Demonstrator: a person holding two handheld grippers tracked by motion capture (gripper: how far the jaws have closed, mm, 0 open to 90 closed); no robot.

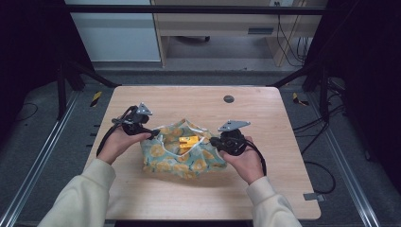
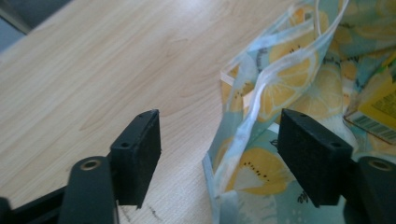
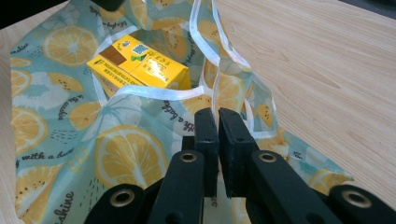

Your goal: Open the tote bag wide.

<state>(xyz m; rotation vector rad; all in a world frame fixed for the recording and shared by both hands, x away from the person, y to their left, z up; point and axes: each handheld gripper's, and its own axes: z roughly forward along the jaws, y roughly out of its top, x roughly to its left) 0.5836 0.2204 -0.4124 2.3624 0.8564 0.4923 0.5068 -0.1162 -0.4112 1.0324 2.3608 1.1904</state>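
A teal cloth bag (image 1: 179,161) printed with lemon slices lies in the middle of the wooden table (image 1: 198,106). A yellow carton (image 1: 188,142) rests in its open mouth. My left gripper (image 1: 154,134) is open at the bag's left rim. In the left gripper view the bag's edge and white strap (image 2: 254,100) stand between its jaws (image 2: 224,149), with the carton's corner (image 2: 378,109) beyond. My right gripper (image 1: 213,141) is at the bag's right rim. In the right gripper view it (image 3: 219,126) is shut on the bag's fabric (image 3: 116,154), just short of the carton (image 3: 140,65).
A dark round plug (image 1: 229,99) sits in the tabletop near its far edge. Bare wood surrounds the bag on all sides. Black frame posts and floor cables (image 1: 326,113) flank the table, and a light wooden desk (image 1: 213,28) stands behind it.
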